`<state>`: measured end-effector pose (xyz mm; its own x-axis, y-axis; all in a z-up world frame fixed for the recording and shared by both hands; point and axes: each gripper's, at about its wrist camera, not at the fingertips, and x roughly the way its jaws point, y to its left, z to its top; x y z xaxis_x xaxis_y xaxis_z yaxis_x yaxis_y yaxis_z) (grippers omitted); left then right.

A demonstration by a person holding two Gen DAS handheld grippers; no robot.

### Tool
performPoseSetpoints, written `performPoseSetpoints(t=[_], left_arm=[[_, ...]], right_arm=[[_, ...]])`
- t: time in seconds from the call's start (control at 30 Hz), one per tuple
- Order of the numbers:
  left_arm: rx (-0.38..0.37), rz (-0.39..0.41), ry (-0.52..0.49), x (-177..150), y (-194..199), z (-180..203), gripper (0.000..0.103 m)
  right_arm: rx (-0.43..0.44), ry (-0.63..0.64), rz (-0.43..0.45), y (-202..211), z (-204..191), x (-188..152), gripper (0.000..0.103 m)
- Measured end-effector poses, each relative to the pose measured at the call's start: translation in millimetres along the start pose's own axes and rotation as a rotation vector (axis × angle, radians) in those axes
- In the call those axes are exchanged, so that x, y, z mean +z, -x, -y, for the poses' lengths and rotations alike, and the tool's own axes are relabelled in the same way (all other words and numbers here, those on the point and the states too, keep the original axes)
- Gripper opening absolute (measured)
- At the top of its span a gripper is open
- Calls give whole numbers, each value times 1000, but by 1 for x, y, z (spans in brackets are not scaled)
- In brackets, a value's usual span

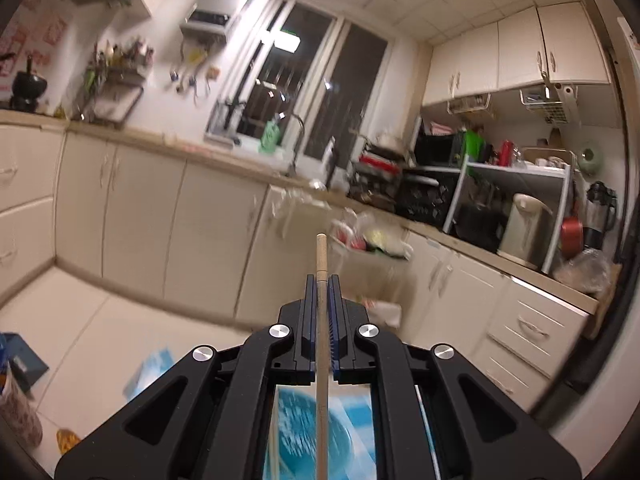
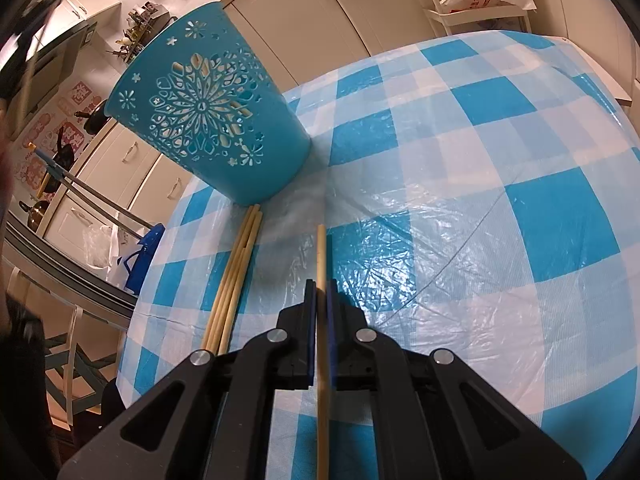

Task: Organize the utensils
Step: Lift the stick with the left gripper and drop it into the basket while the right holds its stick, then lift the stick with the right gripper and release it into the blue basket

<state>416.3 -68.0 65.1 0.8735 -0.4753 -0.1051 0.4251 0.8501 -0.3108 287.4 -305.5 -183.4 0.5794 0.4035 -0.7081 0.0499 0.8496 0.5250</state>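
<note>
- Left gripper [image 1: 321, 280] is clamping tight on a wooden chopstick [image 1: 321, 252], which is pointing out toward the kitchen cabinets [image 1: 160, 216].
- Right gripper [image 2: 321, 284] is pinching a second chopstick [image 2: 321, 248] just above the checked tablecloth [image 2: 480, 200].
- Loose chopsticks [image 2: 236, 268] are lying to the left, tips touching the teal cutout basket [image 2: 200, 116].
- Risks: a thin stick pivoting or slipping between the pads; a tip catching the basket rim and tipping it.
- Basket opening and interior are not showing; the left view is blurring; the bundle's near ends are hiding behind the gripper.
</note>
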Motion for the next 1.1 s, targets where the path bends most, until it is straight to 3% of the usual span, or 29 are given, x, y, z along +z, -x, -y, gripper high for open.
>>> performPoseSetpoints(t=[0.27,0.57,0.77,0.87,0.93,1.1], left_arm=[[128,15,7,-24,-48,-18,5],[217,-130,-121,-74,-61,-18,5],[234,-285,-161,-104,-49,-25,6],[250,-316,-144,-108,-28,-32,20],[265,-310,-128,-106,-12,-35,39],[285,-310,-74,-109,36,-49,56]], right_arm=[[12,-9,-1,-1,2,0,6],[19,-22,0,1,3,2,6],[62,-18,55,13,2,3,6],[82,-14,91,22,0,3,6],[86,-23,111,28,-3,6,6],[154,11,243,64,-33,37,6]])
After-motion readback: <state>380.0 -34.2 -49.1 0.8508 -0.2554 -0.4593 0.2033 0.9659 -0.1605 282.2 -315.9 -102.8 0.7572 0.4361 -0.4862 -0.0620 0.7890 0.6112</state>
